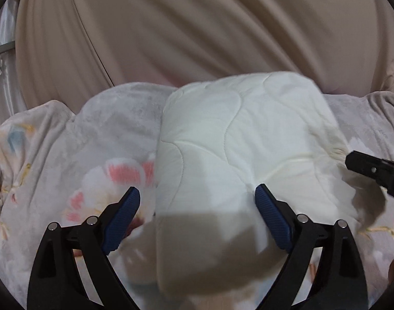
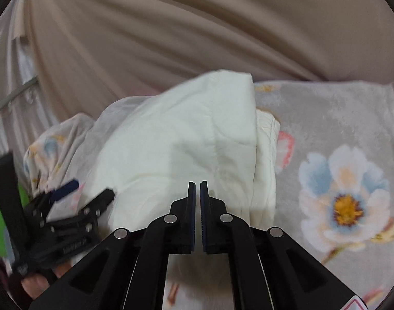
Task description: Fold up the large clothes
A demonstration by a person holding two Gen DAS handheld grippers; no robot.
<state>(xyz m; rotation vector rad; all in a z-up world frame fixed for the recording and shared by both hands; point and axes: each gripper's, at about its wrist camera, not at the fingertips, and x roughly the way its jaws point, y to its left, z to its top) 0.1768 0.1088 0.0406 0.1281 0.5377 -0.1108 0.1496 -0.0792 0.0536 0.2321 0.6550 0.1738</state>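
Note:
A folded white quilted garment lies on a floral bedspread. In the left wrist view my left gripper is open, its blue pads set wide on either side of the garment's near end, with the left pad over the bedspread. My right gripper shows as a black tip at the garment's puckered right edge. In the right wrist view the garment has a smooth white face. My right gripper is shut just above it, with no cloth visible between the pads. My left gripper is at the lower left, open.
A beige draped curtain hangs behind the bed and fills the upper half of both views. The bedspread with its big blue and white flower print spreads to the right. A person's hand holds the left gripper.

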